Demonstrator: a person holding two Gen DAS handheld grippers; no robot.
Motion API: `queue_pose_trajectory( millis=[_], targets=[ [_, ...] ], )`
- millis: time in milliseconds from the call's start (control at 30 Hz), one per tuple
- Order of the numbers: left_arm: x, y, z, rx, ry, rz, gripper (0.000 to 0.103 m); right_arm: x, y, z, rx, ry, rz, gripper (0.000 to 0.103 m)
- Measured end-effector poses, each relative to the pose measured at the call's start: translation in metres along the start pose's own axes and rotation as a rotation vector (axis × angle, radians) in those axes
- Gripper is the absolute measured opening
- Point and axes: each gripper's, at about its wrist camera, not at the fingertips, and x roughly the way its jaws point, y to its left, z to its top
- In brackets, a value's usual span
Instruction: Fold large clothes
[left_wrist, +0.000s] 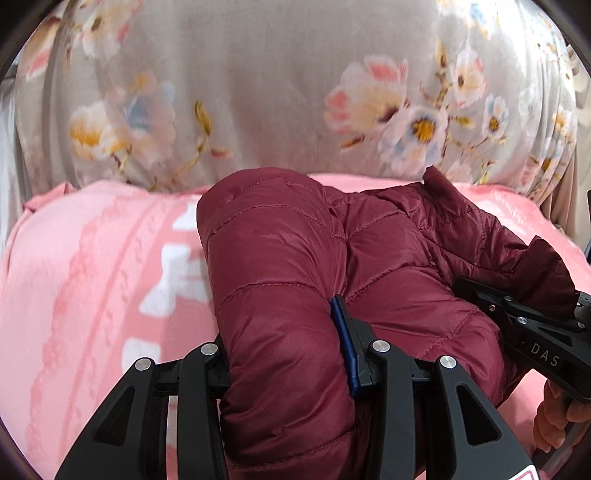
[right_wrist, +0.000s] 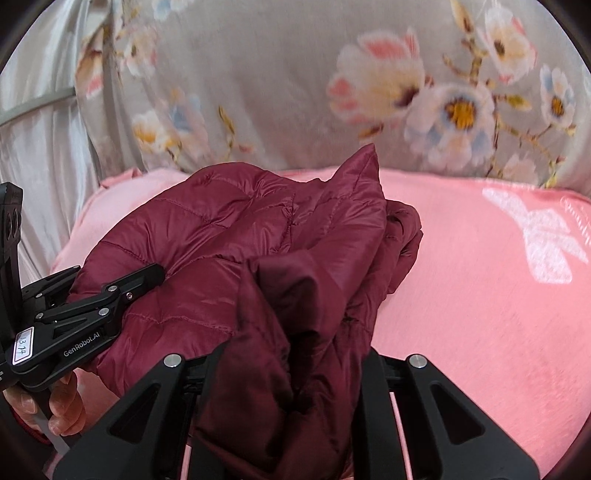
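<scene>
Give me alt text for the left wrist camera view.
The left gripper clamps a puffy fold of a maroon quilted jacket over a pink blanket. The right gripper holds the jacket's other side; a grey floral cloth hangs behind.

A pink blanket (left_wrist: 92, 266) with white patterns is covering the soft surface, filling the lower half from nine to three o'clock. A grey floral cloth (right_wrist: 266, 74) is rising behind it toward twelve o'clock; pale plain fabric (right_wrist: 40, 147) is hanging at ten o'clock
</scene>
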Motion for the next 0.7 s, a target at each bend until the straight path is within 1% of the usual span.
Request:
queue_pose_trajectory(
  millis=[100,133,167,200,233,267,300,333,400,500,533,567,633,667,700],
  targets=[
    [0.003,0.001,-0.007,-0.004,0.011,0.012,0.04,0.007,-0.003,-0.006,0.023,0.034,0.005,0.016],
    [0.005,0.003,-0.007,-0.014,0.027,0.018,0.045,0.009,-0.006,-0.006,0.035,0.047,0.008,0.017],
    [0.007,0.005,-0.008,-0.031,0.044,0.023,0.05,0.01,-0.008,-0.006,0.052,0.063,0.011,0.02],
    [0.008,0.008,-0.007,-0.051,0.062,0.024,0.052,0.011,-0.01,-0.007,0.065,0.074,0.015,0.024],
    [0.009,0.012,-0.008,-0.086,0.094,0.027,0.058,0.009,-0.013,-0.007,0.084,0.093,0.022,0.025],
    [0.008,0.015,-0.008,-0.113,0.118,0.037,0.066,0.006,-0.015,-0.007,0.092,0.105,0.027,0.029],
    [0.006,0.019,-0.008,-0.14,0.138,0.061,0.071,-0.001,-0.017,-0.008,0.102,0.118,0.026,0.036],
    [-0.002,0.023,-0.008,-0.162,0.151,0.102,0.074,-0.007,-0.018,-0.009,0.113,0.124,0.027,0.041],
    [-0.014,0.027,-0.008,-0.172,0.172,0.152,0.076,-0.025,-0.023,-0.012,0.144,0.142,0.012,0.048],
    [-0.033,0.031,-0.003,-0.186,0.224,0.236,0.077,-0.048,-0.028,-0.012,0.178,0.146,-0.063,0.048],
    [-0.039,0.032,0.001,-0.2,0.242,0.269,0.077,-0.059,-0.029,-0.007,0.187,0.13,-0.099,0.048],
    [-0.043,0.033,0.003,-0.213,0.252,0.287,0.077,-0.064,-0.029,-0.005,0.189,0.113,-0.112,0.048],
    [-0.048,0.035,0.011,-0.252,0.273,0.315,0.077,-0.073,-0.026,0.007,0.183,0.073,-0.133,0.04],
    [-0.049,0.035,0.014,-0.264,0.279,0.329,0.077,-0.075,-0.024,0.013,0.173,0.06,-0.136,0.032],
    [-0.049,0.034,0.016,-0.268,0.279,0.344,0.077,-0.074,-0.022,0.018,0.162,0.053,-0.136,0.027]
  ],
)
